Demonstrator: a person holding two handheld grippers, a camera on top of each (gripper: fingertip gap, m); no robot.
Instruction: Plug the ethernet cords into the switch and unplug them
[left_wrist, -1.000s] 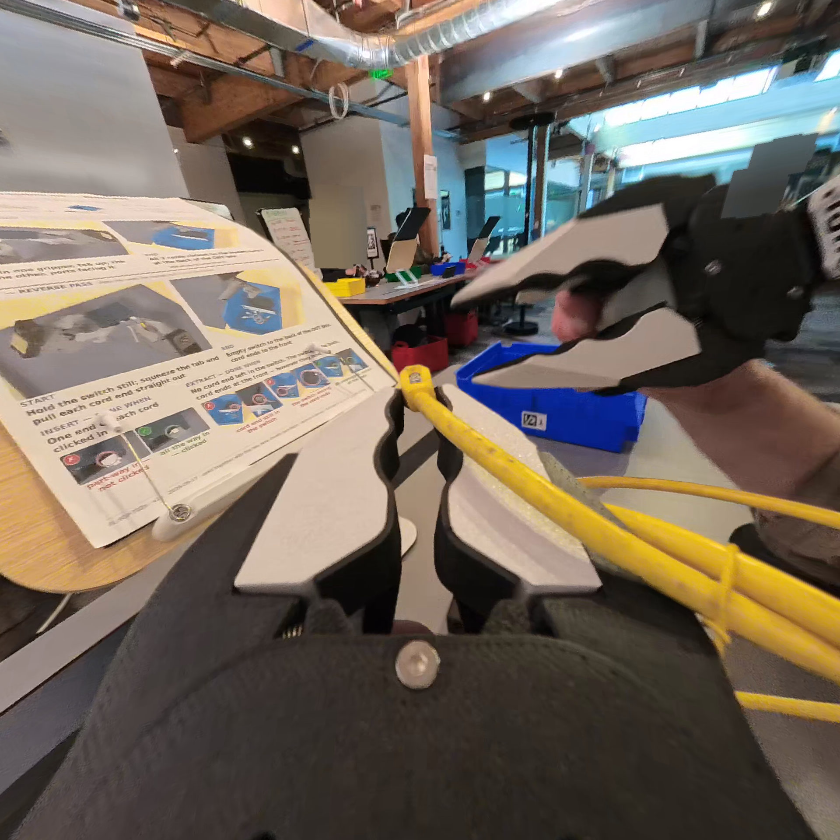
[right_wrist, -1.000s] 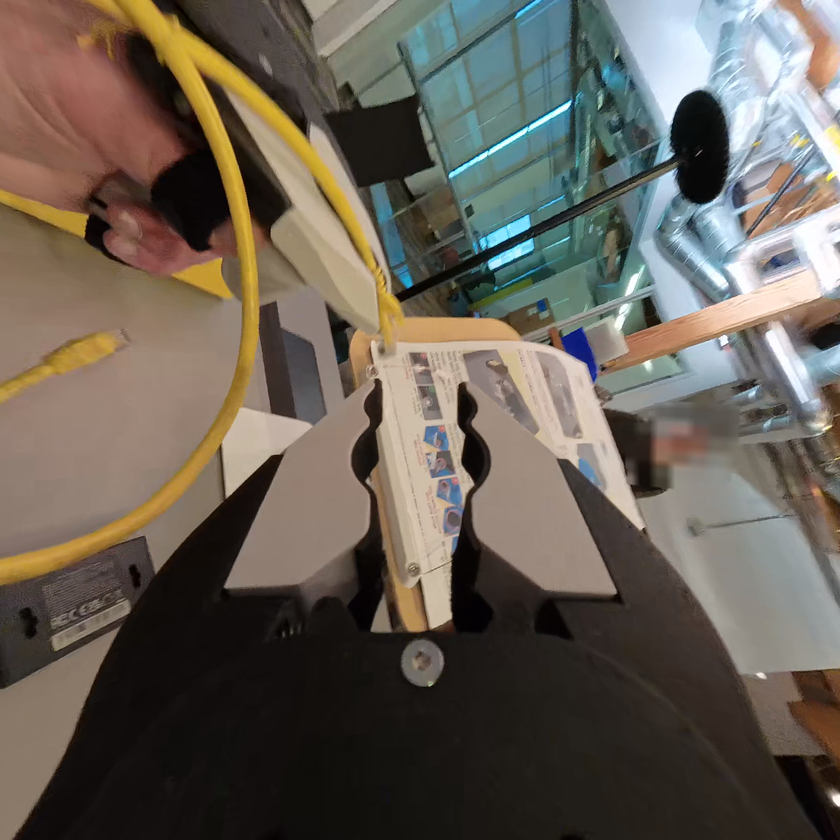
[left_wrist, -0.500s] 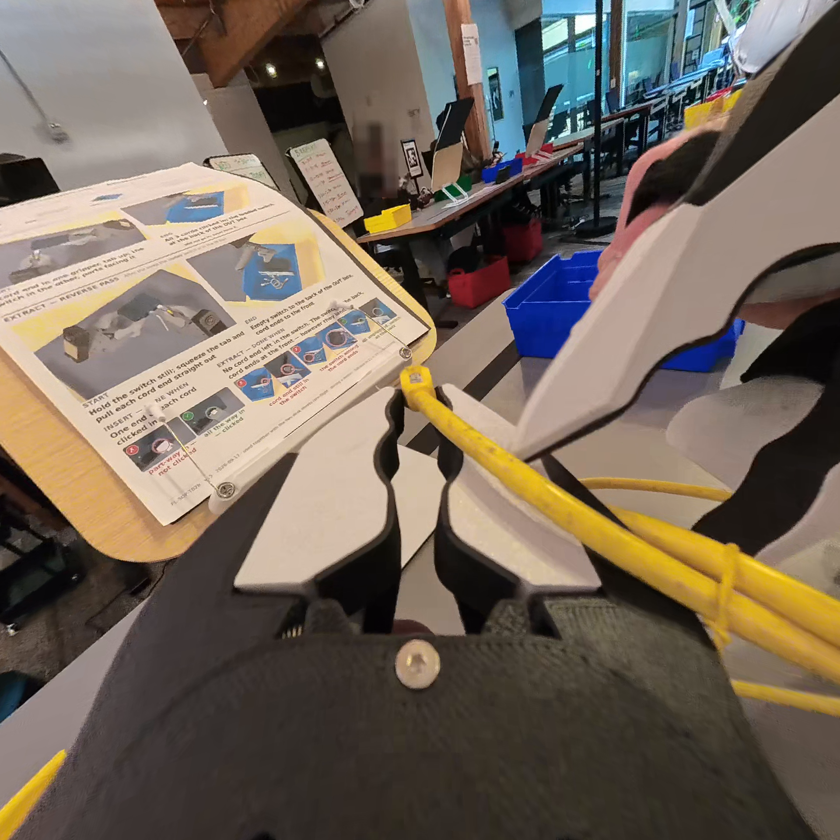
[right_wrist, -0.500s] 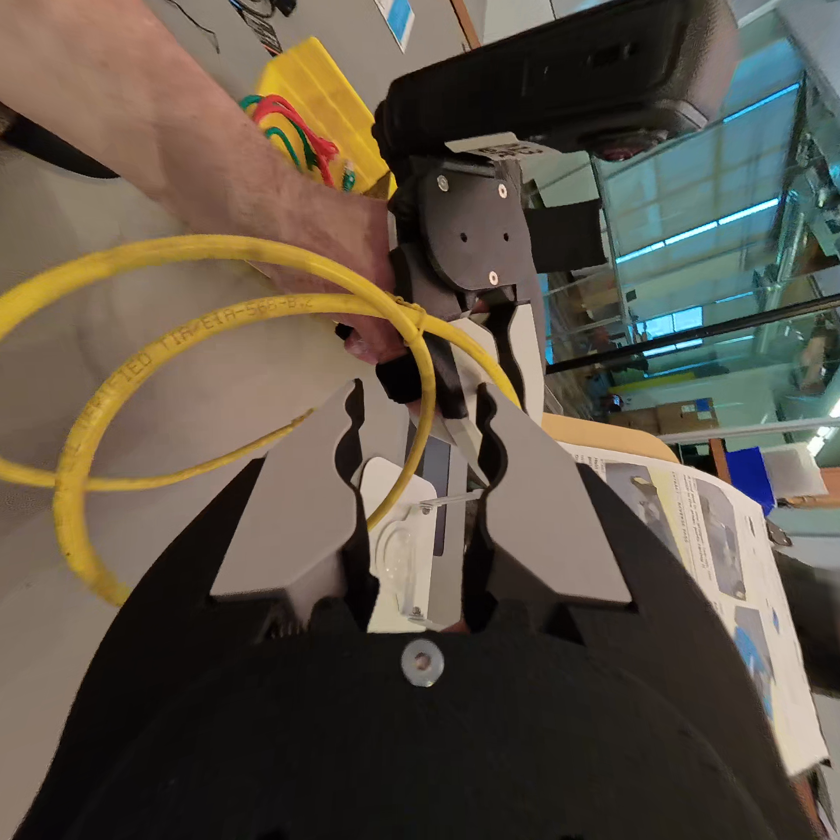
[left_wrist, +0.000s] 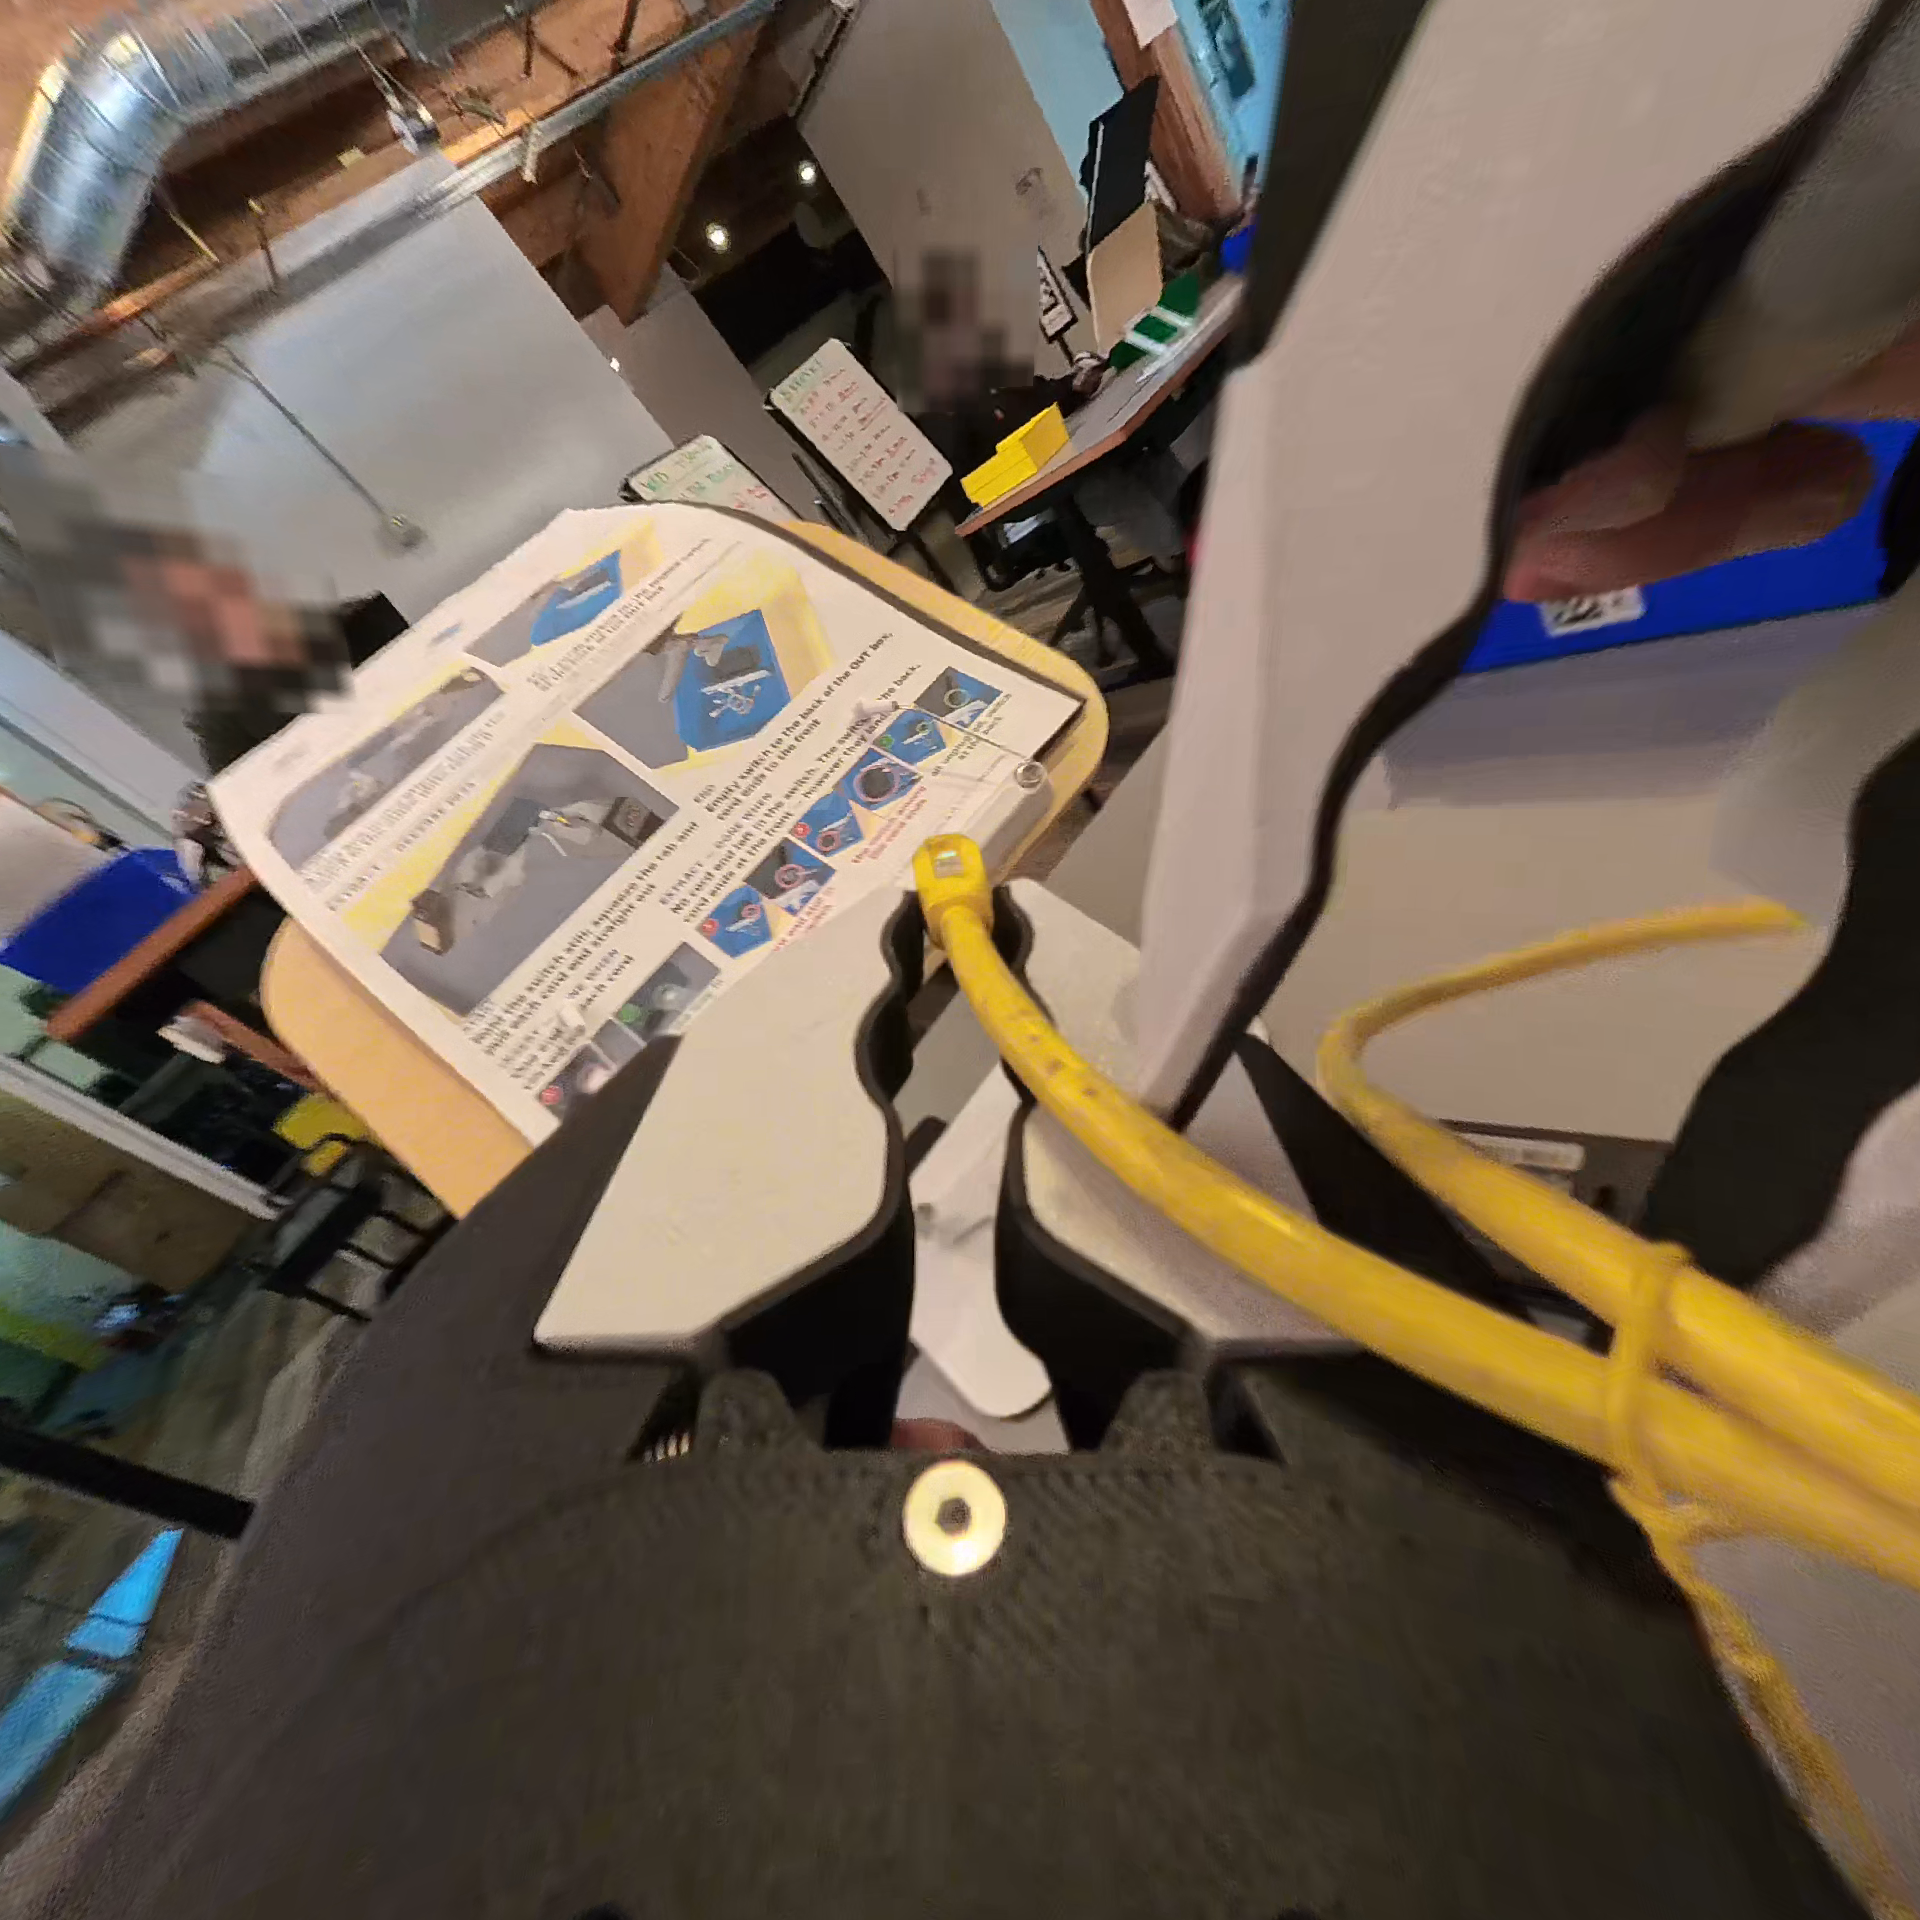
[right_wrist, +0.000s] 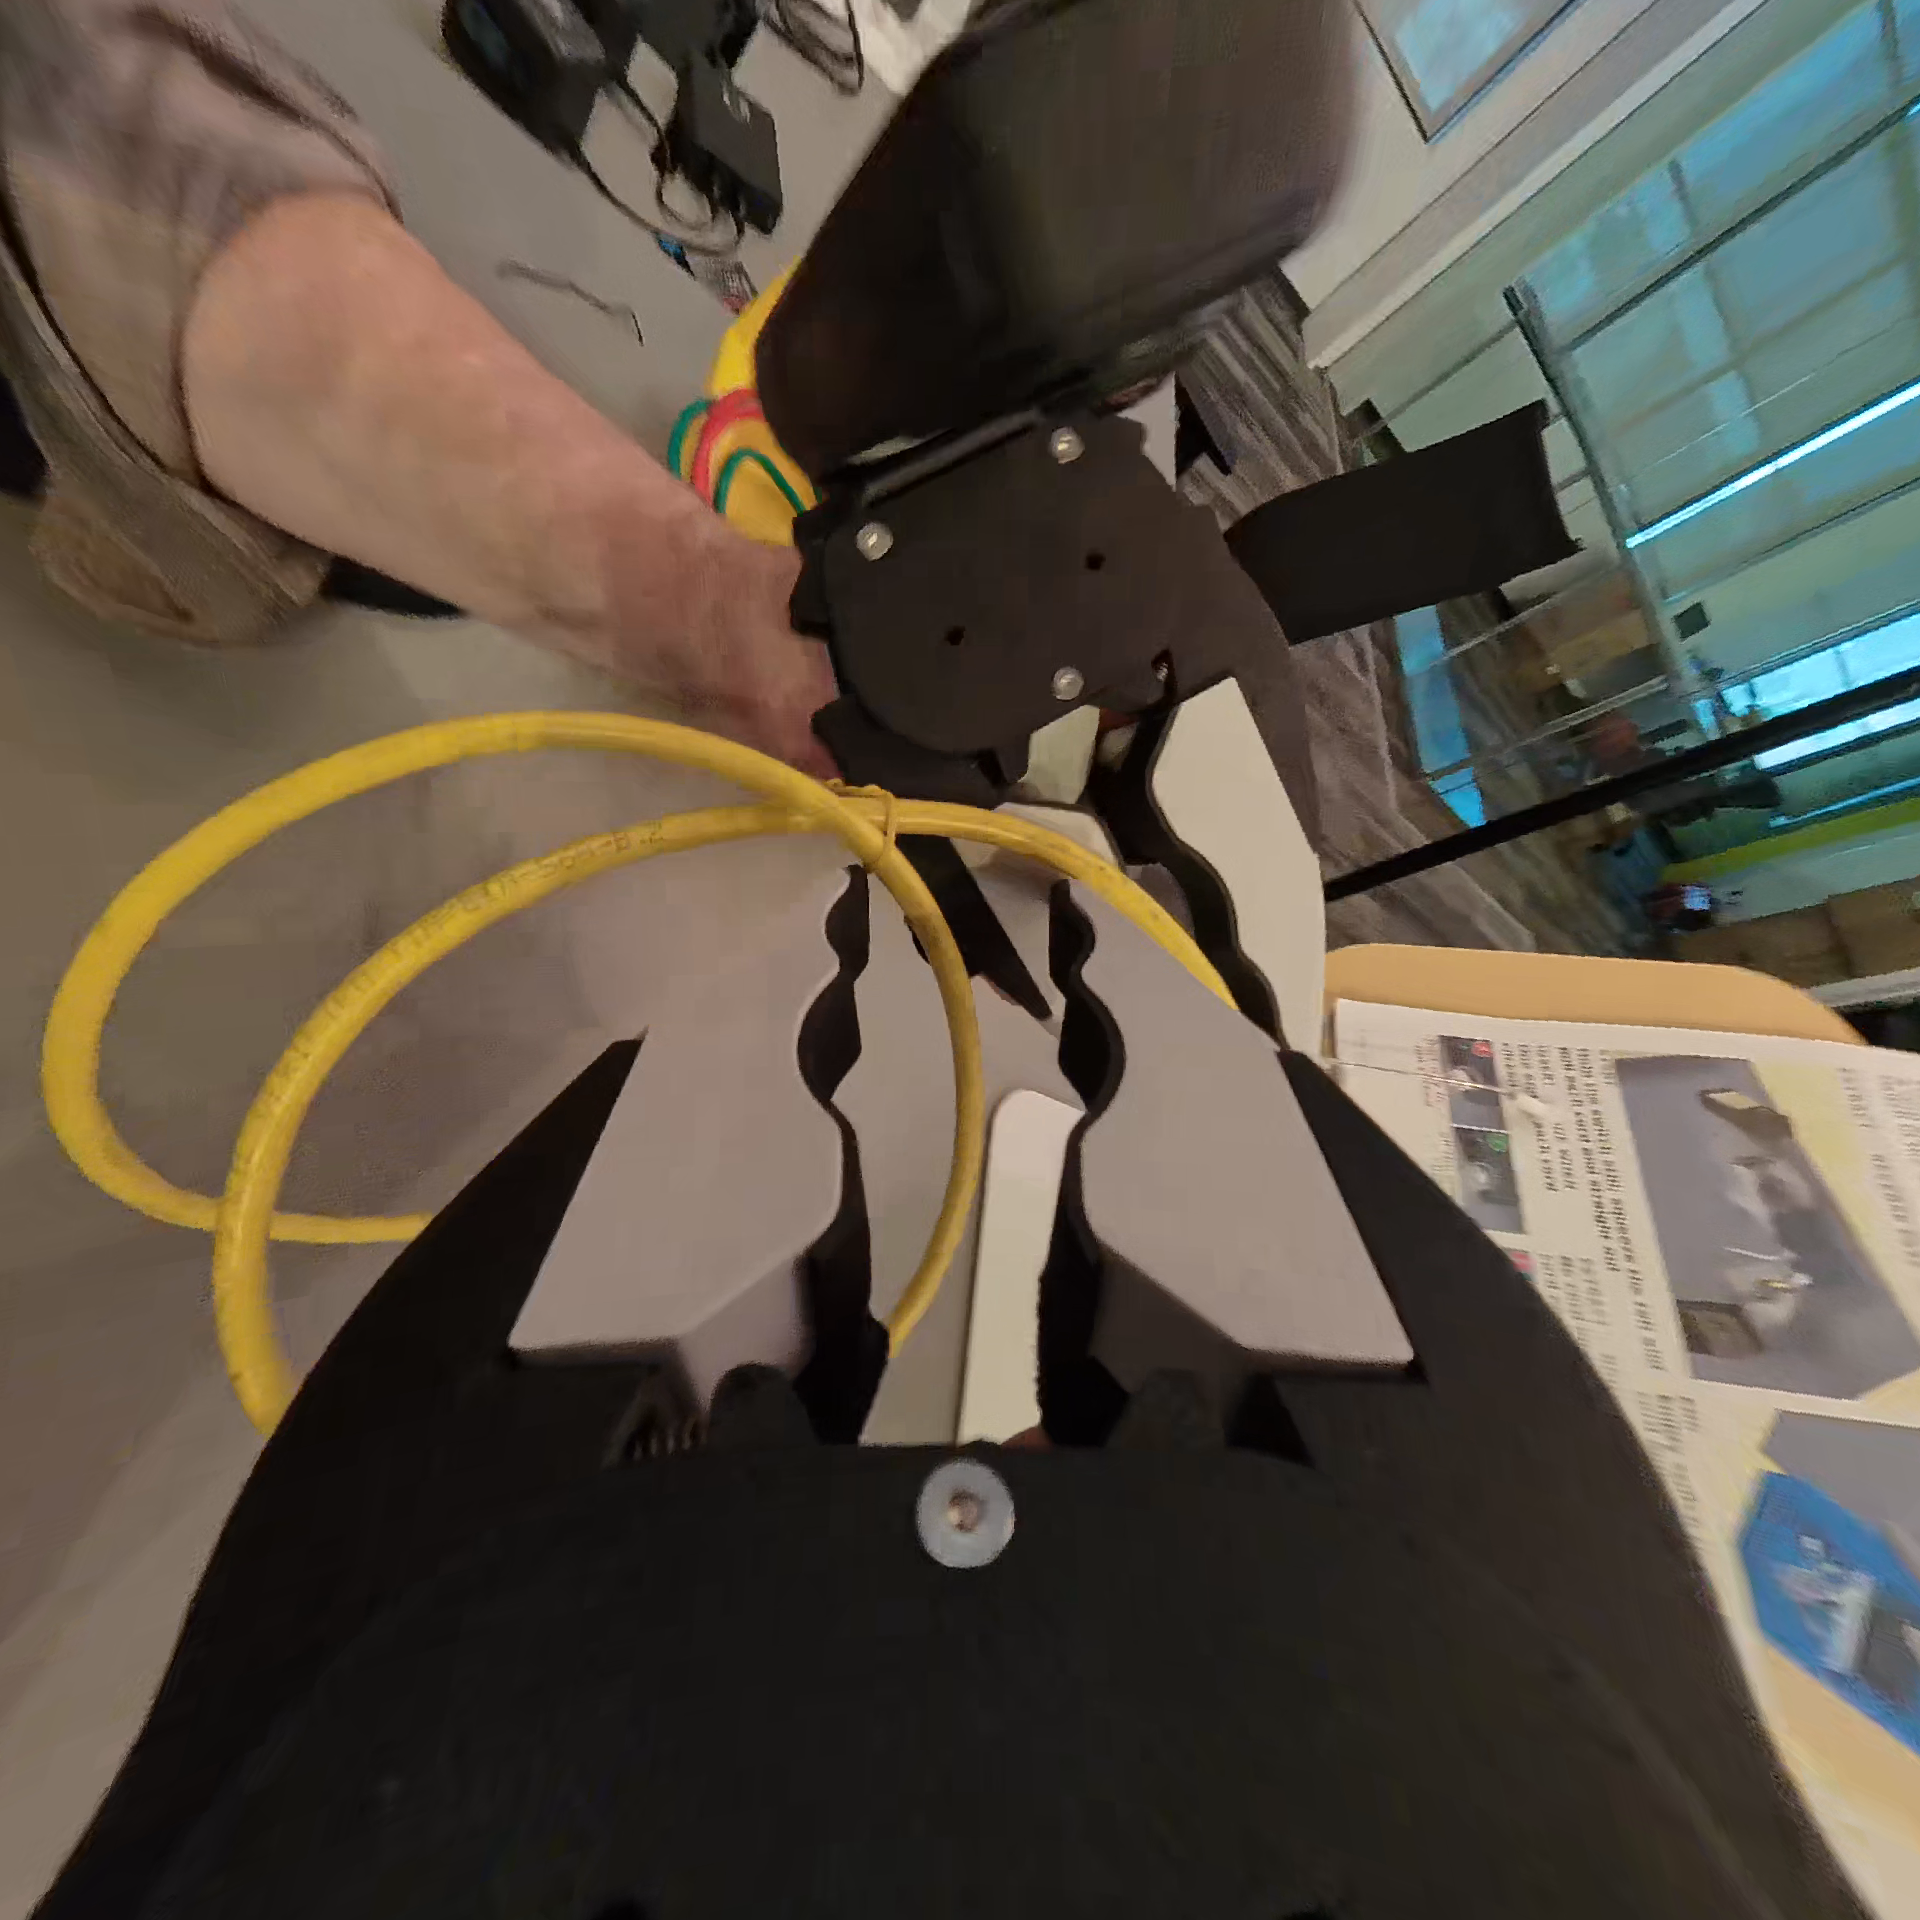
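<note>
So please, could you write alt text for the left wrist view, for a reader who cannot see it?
The left gripper pinches a yellow ethernet cord just behind its plug, which points toward an instruction sheet on a wooden board. The right gripper, open, reaches in from the right, very close to the cord.

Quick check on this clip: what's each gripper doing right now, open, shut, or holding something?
Left gripper: shut on the yellow ethernet cord, just behind its plug.
Right gripper: open, holding nothing; a cord loop passes between its fingers.
</note>
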